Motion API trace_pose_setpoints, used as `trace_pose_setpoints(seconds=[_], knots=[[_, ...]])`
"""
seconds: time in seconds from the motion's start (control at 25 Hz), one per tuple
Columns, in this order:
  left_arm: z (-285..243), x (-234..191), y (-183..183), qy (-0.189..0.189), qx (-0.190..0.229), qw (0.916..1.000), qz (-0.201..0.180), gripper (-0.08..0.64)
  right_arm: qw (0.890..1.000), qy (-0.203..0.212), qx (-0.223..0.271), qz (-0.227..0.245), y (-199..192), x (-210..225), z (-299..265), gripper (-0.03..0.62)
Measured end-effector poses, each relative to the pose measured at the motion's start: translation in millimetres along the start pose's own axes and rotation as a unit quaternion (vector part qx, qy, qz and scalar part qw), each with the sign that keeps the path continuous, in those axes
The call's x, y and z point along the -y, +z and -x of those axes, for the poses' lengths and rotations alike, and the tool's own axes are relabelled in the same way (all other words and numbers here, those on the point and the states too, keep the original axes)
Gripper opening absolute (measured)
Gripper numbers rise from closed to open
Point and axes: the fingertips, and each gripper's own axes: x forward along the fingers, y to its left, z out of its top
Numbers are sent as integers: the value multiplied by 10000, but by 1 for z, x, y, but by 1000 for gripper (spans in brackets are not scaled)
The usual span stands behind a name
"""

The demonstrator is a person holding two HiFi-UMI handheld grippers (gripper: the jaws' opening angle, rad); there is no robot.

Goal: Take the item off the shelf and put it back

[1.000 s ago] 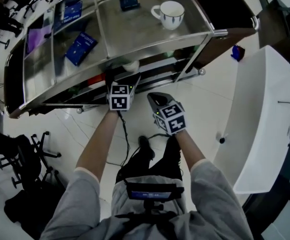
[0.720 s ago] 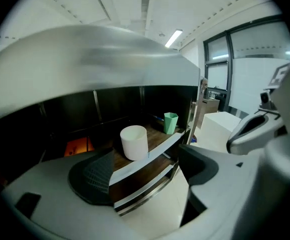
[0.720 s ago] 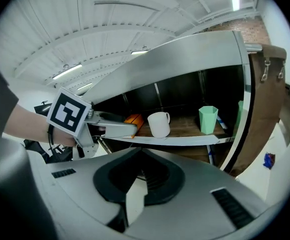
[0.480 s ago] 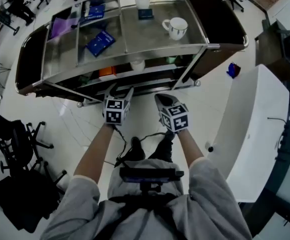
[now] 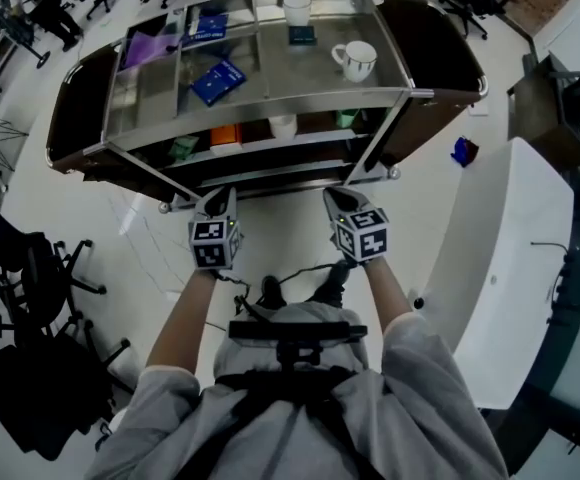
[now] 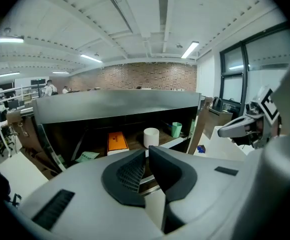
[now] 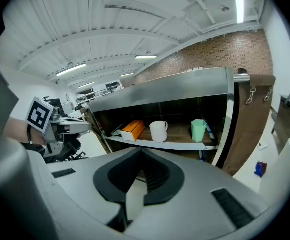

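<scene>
On the left, left gripper (image 5: 219, 201) closed tight on nothing, held short of the shelf (image 5: 270, 99). On the lower level, from left to right: orange box (image 5: 225, 136) lying flat, white cup (image 5: 283, 126) in the middle, green cup (image 5: 346, 119) near the right post. On the right, right gripper (image 5: 339, 200) likewise pressed shut and empty, level with its partner.

Nothing carried, everything resting on the shelf: by the look of it, either the return already made or the pick not yet begun. Item meant not certain; likeliest the white cup, straight ahead of the left jaws. Standing upright, mouth up, long axis vertical, handle showing at its right side in the right gripper view, apart from both neighbours.
</scene>
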Motion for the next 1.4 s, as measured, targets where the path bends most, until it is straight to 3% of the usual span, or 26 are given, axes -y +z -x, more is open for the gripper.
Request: trace_pose_setpoints(seconds=[0.08,0.72,1.4], knots=[[13,-9,-6,92,29,9999,120,5,10000,-29,21,-8,-3,-4,5,9],[80,-49,-51,324,46,9968,734,5,9983,-412,369,-155,-15,-12,47,9],[104,-64,-69,312,44,9955,890,5,9973,-544,491,-53,-21,-19,64,9]])
